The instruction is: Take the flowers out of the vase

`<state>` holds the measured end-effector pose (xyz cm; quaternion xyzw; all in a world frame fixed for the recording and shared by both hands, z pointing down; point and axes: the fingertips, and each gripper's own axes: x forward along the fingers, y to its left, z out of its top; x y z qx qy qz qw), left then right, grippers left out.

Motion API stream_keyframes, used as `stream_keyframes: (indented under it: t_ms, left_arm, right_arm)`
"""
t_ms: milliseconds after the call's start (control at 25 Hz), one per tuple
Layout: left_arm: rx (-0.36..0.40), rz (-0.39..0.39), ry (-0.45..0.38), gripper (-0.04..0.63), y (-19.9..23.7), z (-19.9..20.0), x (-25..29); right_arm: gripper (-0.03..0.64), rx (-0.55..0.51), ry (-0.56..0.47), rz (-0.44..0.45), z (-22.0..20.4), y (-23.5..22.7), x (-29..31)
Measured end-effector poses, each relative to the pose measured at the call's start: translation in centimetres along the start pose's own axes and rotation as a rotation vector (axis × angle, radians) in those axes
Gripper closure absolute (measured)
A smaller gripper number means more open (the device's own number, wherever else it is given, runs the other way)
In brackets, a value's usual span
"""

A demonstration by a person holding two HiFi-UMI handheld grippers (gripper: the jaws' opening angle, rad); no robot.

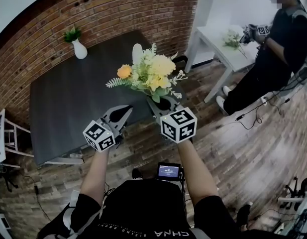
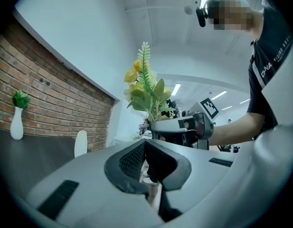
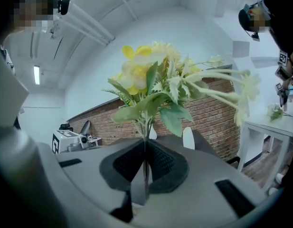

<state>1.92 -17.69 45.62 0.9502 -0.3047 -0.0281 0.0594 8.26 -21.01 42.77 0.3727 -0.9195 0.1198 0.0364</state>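
The right gripper [image 3: 145, 146] is pinching the flowers [image 1: 149, 72] by their thin green stems, jaws pressed together on them. The bunch is hanging in the air at the frame's middle, over the near edge of the dark bench [image 1: 63, 103], and it looks clear of the white vase [image 1: 137, 53] peeking out just behind it. The left gripper [image 2: 145, 144] is sitting at lower left, its jaws pressed together on nothing. To finish well, I'd say hold the stems firm and upright, then set them gently on bare bench. A second vase [image 1: 76, 43] with greenery is standing at upper left, well apart. Another person [image 1: 272, 49] is working at a white table [image 1: 213, 39] at upper right, blocking nothing.
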Motion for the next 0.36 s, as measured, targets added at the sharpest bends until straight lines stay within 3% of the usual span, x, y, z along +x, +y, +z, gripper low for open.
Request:
stream_keyframes:
  t_ms: [360]
  left_arm:
    - [0.021,0.034,0.028,0.592,-0.8,0.8,3.0]
  right_arm:
    - [0.595,0.003,-0.002,0.035,0.8,-2.5,-1.4]
